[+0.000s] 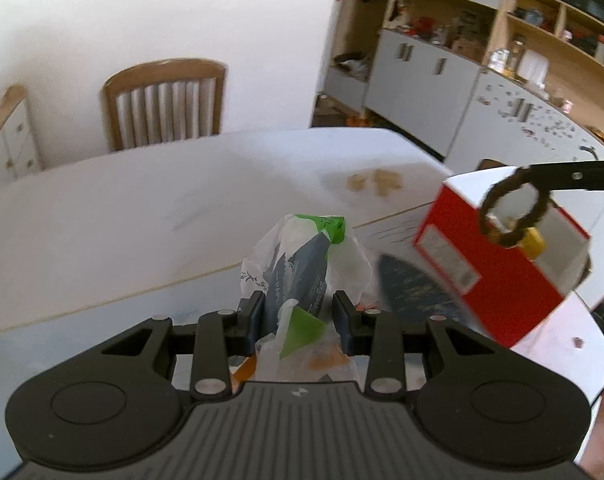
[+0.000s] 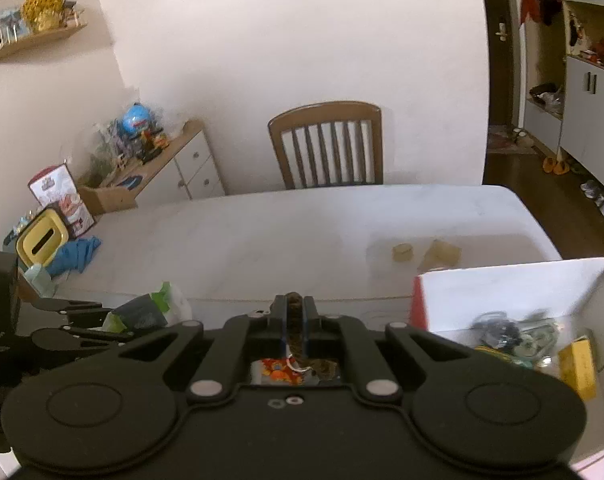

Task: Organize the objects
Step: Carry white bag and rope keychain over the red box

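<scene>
My left gripper [image 1: 297, 306] is shut on a crumpled plastic packet [image 1: 302, 256], white with green and dark blue print, held above the white table [image 1: 121, 208]. It also shows in the right wrist view [image 2: 149, 310]. My right gripper [image 2: 294, 310] is shut on a dark brown braided ring [image 2: 294, 320]. In the left wrist view that ring [image 1: 510, 212] hangs over the open red-and-white box [image 1: 498, 268]. The box [image 2: 502, 284] holds a yellow item [image 2: 578, 364] and several small dark things [image 2: 506, 332].
A wooden chair [image 2: 328, 146] stands at the far side of the table. Two tan blocks [image 2: 426, 254] lie on the table behind the box. A yellow tissue box [image 2: 41, 242] and blue cloth [image 2: 77, 254] sit at the left end. Cabinets [image 1: 462, 80] stand at the right.
</scene>
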Tool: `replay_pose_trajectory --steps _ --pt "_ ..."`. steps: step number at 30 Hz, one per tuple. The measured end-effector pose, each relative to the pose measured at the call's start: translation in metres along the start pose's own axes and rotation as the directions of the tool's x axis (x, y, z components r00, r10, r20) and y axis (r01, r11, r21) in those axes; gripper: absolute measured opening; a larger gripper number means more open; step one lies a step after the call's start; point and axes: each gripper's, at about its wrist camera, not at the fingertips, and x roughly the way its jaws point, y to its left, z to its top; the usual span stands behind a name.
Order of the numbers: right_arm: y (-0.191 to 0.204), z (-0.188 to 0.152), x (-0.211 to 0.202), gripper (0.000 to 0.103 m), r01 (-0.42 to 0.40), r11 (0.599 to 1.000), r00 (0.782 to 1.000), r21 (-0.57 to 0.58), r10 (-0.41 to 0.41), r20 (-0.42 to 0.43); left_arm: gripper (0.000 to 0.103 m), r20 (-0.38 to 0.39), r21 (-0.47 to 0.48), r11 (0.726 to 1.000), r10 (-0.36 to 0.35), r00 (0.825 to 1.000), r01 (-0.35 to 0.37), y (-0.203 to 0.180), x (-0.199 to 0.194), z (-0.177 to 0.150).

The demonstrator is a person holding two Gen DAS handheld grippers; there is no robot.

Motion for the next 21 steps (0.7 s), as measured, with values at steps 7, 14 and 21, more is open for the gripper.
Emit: replay_pose_trajectory --steps 7,14,21 --pt "-0.035 -0.005 -0.025 0.005 0.015 0.999 0.999 0.035 -0.017 0.039 0.035 0.010 0.066 0.997 -0.051 0.999 0.050 -0.059 0.006 0.022" --pt "-0.089 -0.010 -0.052 0.005 0.036 0.997 0.997 0.072 -0.041 0.070 0.035 -0.006 0.113 0.990 -0.081 0.997 0.081 -0.120 0.027 0.042" --pt "-0.151 -0.018 -0.073 0.005 0.063 0.991 0.994 0.116 -0.072 0.077 0.035 -0.028 0.142 0.984 -0.107 0.994 0.110 -0.179 0.053 0.057"
